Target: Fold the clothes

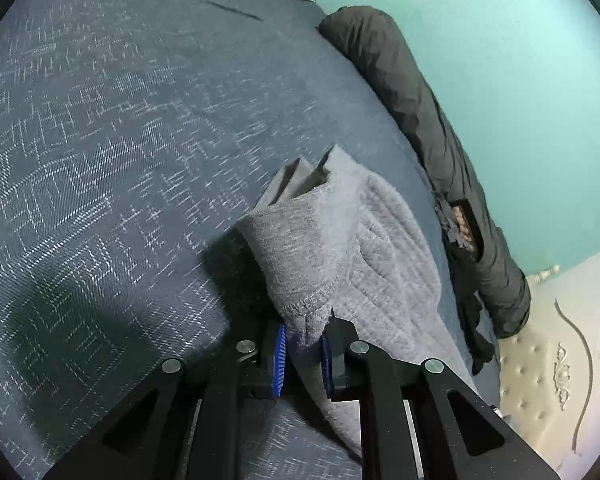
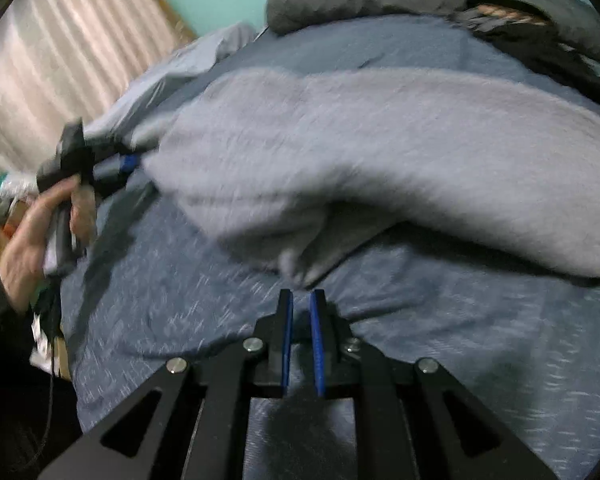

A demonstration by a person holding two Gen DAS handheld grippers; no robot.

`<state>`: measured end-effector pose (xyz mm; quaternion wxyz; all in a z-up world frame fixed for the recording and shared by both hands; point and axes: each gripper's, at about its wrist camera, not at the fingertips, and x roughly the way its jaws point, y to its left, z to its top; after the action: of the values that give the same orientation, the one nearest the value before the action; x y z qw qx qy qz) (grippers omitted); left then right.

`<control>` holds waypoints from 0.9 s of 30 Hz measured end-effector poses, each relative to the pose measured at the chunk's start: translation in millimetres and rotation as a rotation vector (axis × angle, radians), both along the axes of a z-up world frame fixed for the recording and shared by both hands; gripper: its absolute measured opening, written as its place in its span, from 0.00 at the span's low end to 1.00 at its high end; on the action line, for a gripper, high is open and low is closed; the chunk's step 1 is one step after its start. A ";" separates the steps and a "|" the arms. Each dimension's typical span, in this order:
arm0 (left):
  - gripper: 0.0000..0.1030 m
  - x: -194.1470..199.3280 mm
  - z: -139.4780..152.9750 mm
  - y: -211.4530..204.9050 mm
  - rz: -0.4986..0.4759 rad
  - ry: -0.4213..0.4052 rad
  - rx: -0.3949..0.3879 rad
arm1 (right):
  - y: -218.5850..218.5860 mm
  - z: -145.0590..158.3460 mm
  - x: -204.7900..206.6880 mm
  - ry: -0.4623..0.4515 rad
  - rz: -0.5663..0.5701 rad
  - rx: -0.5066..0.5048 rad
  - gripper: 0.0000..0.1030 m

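- The grey sweater (image 2: 380,152) lies on the bed (image 1: 100,160), stretched across it, with its far side close to the dark jacket (image 1: 428,128) bunched along the bed's wall-side edge.
- The left tool (image 1: 305,354) is nearly shut and has hold of the sweater: a hemmed edge of the knit sits pinched between its blue pads (image 1: 280,360), and the cloth rises from there in a loose fold.
- In the right wrist view the same tool shows at the sweater's left end, held in the person's hand (image 2: 40,224); this part of the picture is blurred.
- The right tool (image 2: 302,344) is almost shut, with only a narrow slit between its pads. Nothing is between them; a drooping corner of the sweater (image 2: 296,268) hangs just ahead of the tips, not touching as far as I can tell.
- The sweater's long axis runs left to right across the right tool's view, so that tool faces its long side about midway, while the left tool holds one end.
- Judged from this, the right tool is the nearer one to the loose corner and would have to open before it could take it; the fold itself looks barely started.
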<state>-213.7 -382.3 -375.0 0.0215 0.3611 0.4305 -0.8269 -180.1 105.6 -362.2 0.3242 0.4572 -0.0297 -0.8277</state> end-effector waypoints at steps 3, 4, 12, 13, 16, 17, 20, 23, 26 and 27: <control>0.15 -3.9 -6.3 2.9 0.001 -0.016 0.015 | 20.0 15.6 -7.5 0.045 -0.082 0.014 0.35; 0.15 -4.0 -7.2 2.8 0.004 -0.018 0.020 | 27.8 21.4 -10.2 0.066 -0.105 0.010 0.36; 0.15 -7.6 -8.2 6.8 0.001 -0.028 0.018 | 23.3 30.7 -50.4 0.039 -0.170 -0.057 0.36; 0.16 -4.6 -9.3 4.4 0.002 -0.030 0.024 | 17.3 23.7 -55.4 0.018 -0.163 -0.038 0.36; 0.21 16.5 -9.0 -9.4 0.016 -0.033 0.039 | 2.6 -6.7 -66.5 -0.065 -0.181 0.018 0.34; 0.23 18.5 -6.9 -10.8 0.024 -0.032 0.039 | 1.1 -13.6 -66.6 -0.076 -0.193 0.021 0.34; 0.34 23.1 9.0 -11.2 0.045 -0.021 -0.034 | 0.2 -14.8 -59.8 -0.047 -0.204 0.006 0.34; 0.46 26.7 24.6 -11.2 0.089 -0.003 -0.123 | 7.7 -12.3 -58.1 -0.049 -0.213 -0.038 0.34; 0.48 28.8 32.1 -17.5 0.144 0.007 -0.158 | 18.5 -6.1 -53.4 -0.046 -0.235 -0.085 0.34; 0.48 27.9 32.3 -20.5 0.154 0.008 -0.153 | 22.1 -3.5 -51.0 -0.042 -0.241 -0.099 0.34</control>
<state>-185.8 -402.8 -342.7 0.1108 0.3211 0.3927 -0.8547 -231.1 127.8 -365.7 0.2438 0.4509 -0.1323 -0.8484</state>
